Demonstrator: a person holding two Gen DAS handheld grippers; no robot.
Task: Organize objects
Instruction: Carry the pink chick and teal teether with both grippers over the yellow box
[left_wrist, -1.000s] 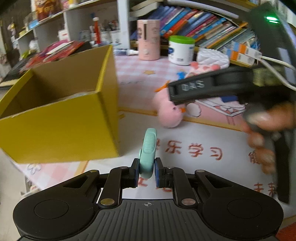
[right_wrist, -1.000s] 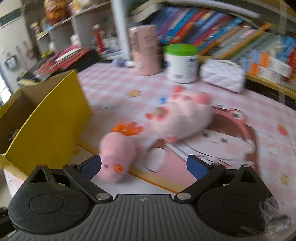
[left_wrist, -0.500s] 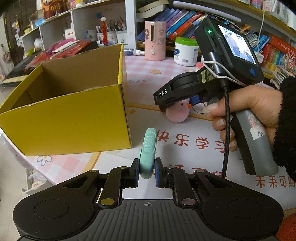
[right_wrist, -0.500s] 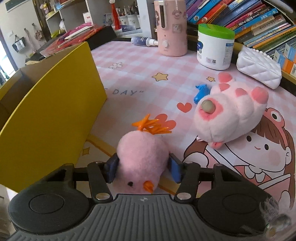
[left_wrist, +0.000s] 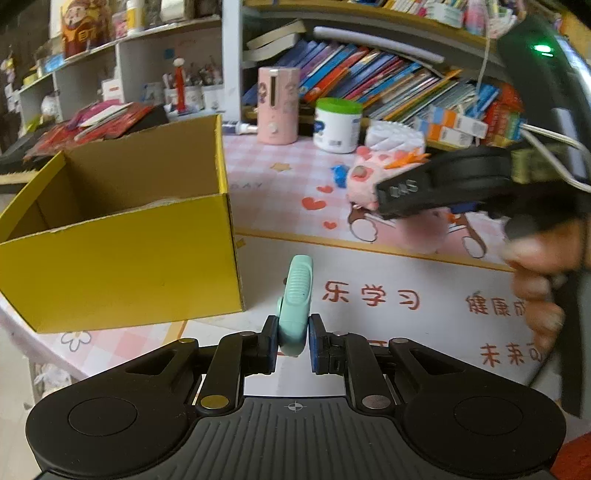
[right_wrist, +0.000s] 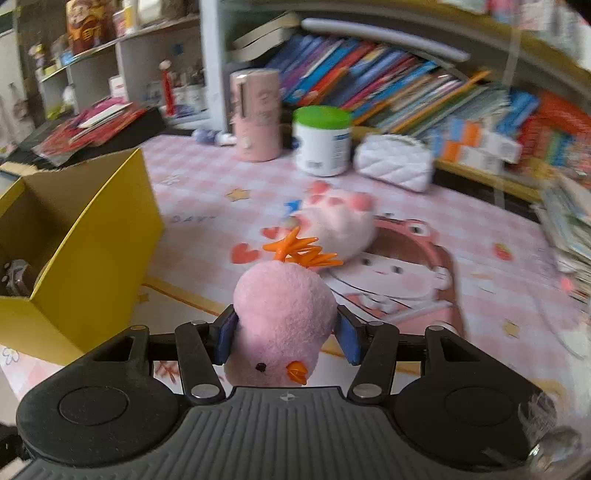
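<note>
Right gripper (right_wrist: 284, 336) clamping pink chick (right_wrist: 282, 314), left gripper (left_wrist: 291, 343) pinching mint clip (left_wrist: 295, 302)

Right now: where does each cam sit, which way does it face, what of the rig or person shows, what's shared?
Left wrist: on the left gripper, aimed down at the table; shows its fingers clamping a teal clip, plus the right hand.
Right wrist: on the right gripper, aimed likewise; jaws just closed on the pink chick plush.
Shared: yellow box, green-lidded jar.
</note>
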